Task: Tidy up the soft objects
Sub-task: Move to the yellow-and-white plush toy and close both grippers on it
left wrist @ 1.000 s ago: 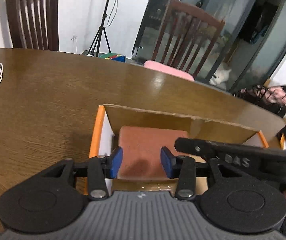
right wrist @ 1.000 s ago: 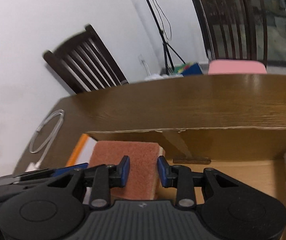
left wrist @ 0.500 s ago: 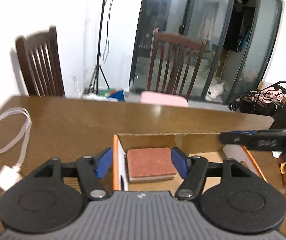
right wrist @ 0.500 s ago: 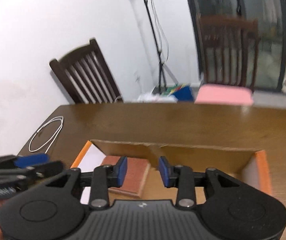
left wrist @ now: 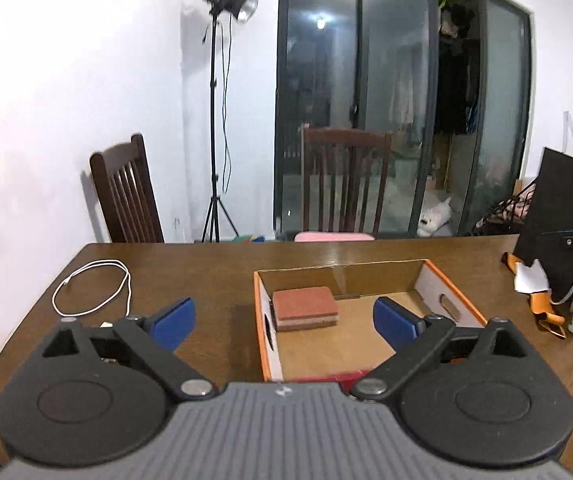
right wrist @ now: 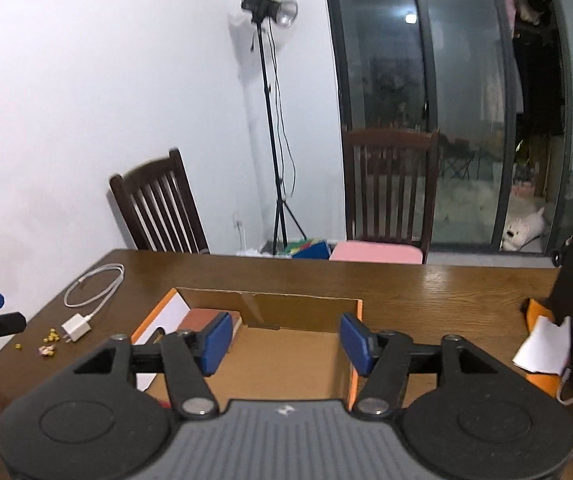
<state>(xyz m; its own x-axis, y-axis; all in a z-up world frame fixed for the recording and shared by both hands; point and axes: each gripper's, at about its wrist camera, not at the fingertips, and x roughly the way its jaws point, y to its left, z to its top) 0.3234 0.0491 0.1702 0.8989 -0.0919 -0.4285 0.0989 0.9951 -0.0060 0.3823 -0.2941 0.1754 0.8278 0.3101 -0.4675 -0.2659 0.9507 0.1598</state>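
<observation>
A reddish-brown sponge (left wrist: 304, 308) lies flat in the far left corner of an open cardboard box with orange edges (left wrist: 452, 300). In the right wrist view the sponge (right wrist: 200, 318) is partly hidden behind my left finger, inside the same box (right wrist: 356, 308). My left gripper (left wrist: 284, 318) is wide open and empty, held well above and in front of the box. My right gripper (right wrist: 284, 344) is also wide open and empty, above the box's near side.
A white cable with a charger plug (right wrist: 76, 326) lies on the brown table (left wrist: 214, 268) left of the box, with small crumbs beside it. Orange items, white paper (right wrist: 542, 350) and bottles sit at the right. Two wooden chairs (left wrist: 344, 180) stand beyond the far edge.
Both grippers pulled back and up from the box and opened wide. The sponge stays in the box's corner.
</observation>
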